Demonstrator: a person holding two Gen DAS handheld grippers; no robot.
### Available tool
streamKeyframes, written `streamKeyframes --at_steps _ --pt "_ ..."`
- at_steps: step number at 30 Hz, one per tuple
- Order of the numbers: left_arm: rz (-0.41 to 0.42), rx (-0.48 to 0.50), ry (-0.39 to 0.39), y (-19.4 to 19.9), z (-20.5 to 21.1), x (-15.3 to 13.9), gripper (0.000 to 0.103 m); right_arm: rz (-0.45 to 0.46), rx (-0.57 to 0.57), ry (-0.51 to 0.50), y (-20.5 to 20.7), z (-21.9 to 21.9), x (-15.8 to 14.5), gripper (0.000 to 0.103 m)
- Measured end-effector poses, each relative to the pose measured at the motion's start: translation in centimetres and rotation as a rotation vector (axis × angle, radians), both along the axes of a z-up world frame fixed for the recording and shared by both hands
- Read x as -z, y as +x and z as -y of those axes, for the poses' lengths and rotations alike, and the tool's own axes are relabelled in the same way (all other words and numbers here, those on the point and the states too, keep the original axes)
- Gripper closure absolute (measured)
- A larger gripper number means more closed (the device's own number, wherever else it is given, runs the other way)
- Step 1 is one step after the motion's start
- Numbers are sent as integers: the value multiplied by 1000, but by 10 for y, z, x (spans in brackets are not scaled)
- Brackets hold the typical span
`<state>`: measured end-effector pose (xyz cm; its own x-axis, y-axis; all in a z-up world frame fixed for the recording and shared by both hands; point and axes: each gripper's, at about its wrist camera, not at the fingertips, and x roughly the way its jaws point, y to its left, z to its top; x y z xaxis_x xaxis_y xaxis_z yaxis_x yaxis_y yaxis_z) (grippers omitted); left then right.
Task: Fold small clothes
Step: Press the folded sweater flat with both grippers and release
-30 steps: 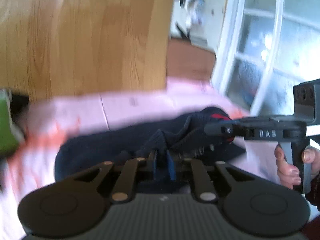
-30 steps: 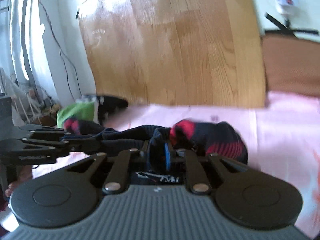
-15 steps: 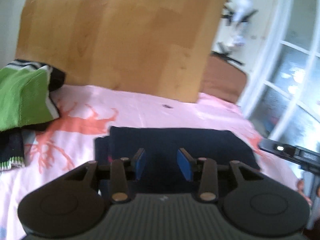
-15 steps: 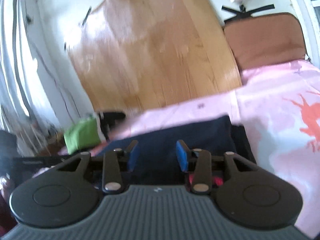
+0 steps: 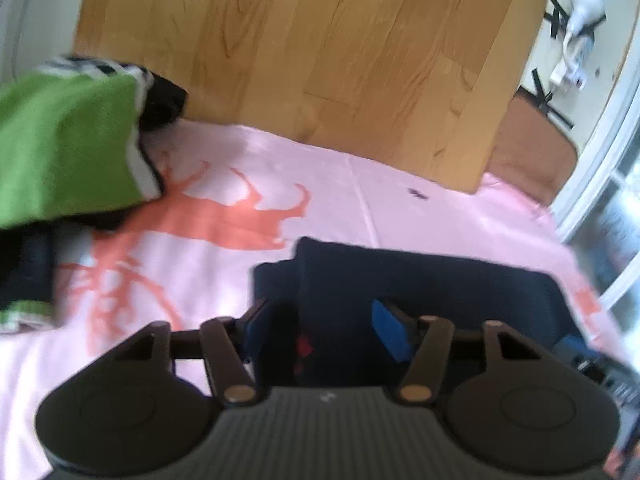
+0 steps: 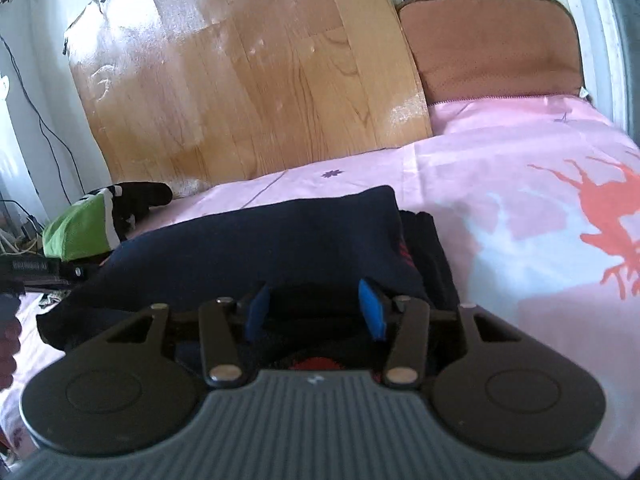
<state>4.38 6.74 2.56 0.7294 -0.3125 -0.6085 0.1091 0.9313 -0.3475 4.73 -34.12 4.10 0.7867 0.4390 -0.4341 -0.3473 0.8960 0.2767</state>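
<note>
On the pink bed sheet (image 6: 520,168), your navy garment (image 6: 260,236) now lies folded flat; a second ago both tools pinched it. Left tool (image 5: 326,326) and right tool (image 6: 314,306) are opening, nothing gripped: this fold looks finished.

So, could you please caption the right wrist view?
Folded navy garment on pink sheet, right hand-held gripper opening.

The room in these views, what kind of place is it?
Most likely a bedroom at home. The clothes lie on a pink printed sheet spread over a bed, a brown padded headboard stands behind it, and a glazed window or door is beside it.
</note>
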Motion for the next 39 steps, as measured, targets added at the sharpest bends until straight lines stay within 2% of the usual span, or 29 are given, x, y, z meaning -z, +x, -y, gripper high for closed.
streamKeyframes --at_steps 1,2,3,5,7,8,10,11,14,15,16,19,21,23,25,27,30,33,34,39 --pt "-3 13 -17 5 2 1 76 9 2 -21 -2 -4 0 50" --pt "-4 18 -9 10 5 2 86 15 3 -32 -4 -6 1 49" --pt "1 17 11 14 8 3 89 18 4 -34 -5 -5 1 49" --pt "51 -5 77 17 15 0 90 14 3 -21 -6 -3 0 49" --pt "140 -32 198 15 22 -3 90 12 1 -13 -1 -2 1 49" --pt "145 -36 234 17 24 -1 90 13 -1 -15 2 -3 1 49" --pt "101 -30 221 24 23 12 89 18 -2 -27 1 -5 2 49" --pt "125 -27 231 21 24 14 88 20 -3 -32 1 -6 1 48" --pt "136 -32 293 12 28 10 72 20 -4 -31 1 -6 1 48" --pt "133 -49 283 8 23 6 68 19 -5 -30 1 -5 1 48" --pt "137 -63 253 3 16 1 67 19 -5 -29 1 -5 1 48" --pt "159 -112 93 -18 -7 -21 72 31 -9 -15 -2 -2 0 48" --pt "162 -93 -5 -28 -14 -32 72 71 1 10 -10 2 -3 47" --pt "166 -42 -40 -34 -8 -36 72 55 4 81 -10 4 -8 44" --pt "165 22 -47 -35 7 -37 72 31 -32 145 -5 -4 -15 44" --pt "158 76 -39 -32 26 -32 72 37 -85 139 -1 -23 -24 44" --pt "133 116 19 -24 48 -18 72 45 -171 60 7 -63 -35 44" --pt "111 111 105 -18 57 2 63 32 -198 -57 17 -91 -31 44" --pt "108 112 105 -20 54 6 59 3 -184 -91 22 -94 -26 44" --pt "103 119 99 -25 49 8 59 -13 -179 -70 17 -65 -18 52"
